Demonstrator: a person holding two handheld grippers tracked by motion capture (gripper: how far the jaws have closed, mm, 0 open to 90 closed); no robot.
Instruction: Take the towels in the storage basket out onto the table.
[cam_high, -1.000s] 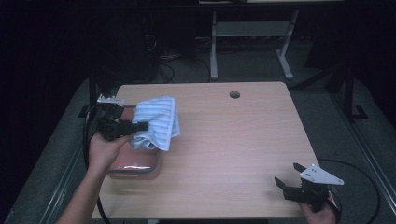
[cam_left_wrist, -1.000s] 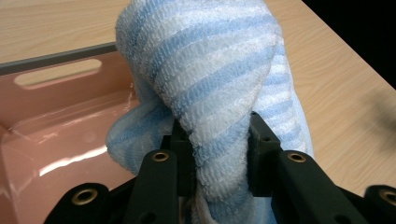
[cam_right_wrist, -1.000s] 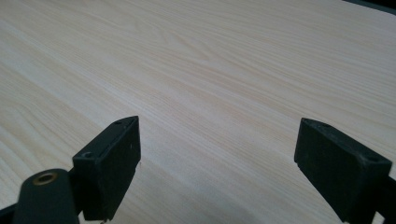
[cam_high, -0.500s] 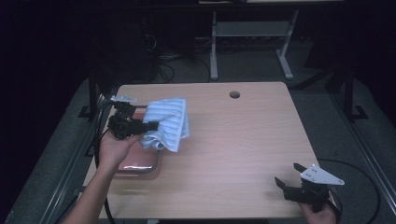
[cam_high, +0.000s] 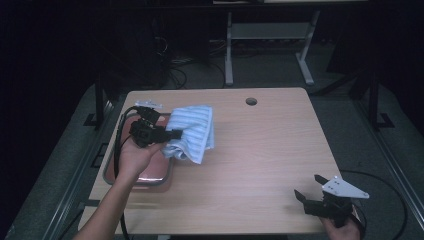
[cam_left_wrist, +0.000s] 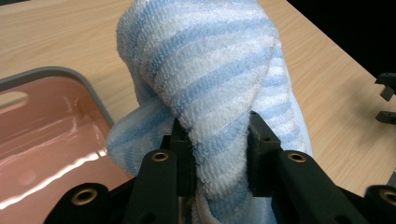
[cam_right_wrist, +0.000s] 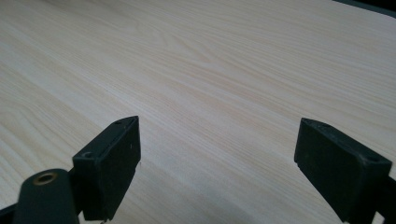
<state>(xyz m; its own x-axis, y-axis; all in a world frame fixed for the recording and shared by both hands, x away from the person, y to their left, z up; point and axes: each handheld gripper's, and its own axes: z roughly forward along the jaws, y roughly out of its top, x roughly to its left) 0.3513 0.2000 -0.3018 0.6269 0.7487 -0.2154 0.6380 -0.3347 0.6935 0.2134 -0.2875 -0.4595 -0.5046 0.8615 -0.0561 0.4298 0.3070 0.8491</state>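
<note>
A blue-and-white striped towel (cam_high: 192, 131), bunched and ribbed, hangs left of centre over the tabletop (cam_high: 260, 150), pinched in the left gripper (cam_high: 170, 135) jaws; the right gripper (cam_high: 305, 199) gapes empty, lower right.

The bench (cam_high: 250, 165) is a pale wood-grain top with rounded corners and a round cable hole (cam_high: 251, 101) near its far edge. A shallow pink tray (cam_high: 150, 175) with a grey rim lies flat on it, below and to the left of the left jaws in the left gripper view, its glossy floor catching the light. Ahead of the wide-set right jaws, bare wood grain runs across the top. A small pale item (cam_high: 148, 103) at the far left corner is too small to tell.
</note>
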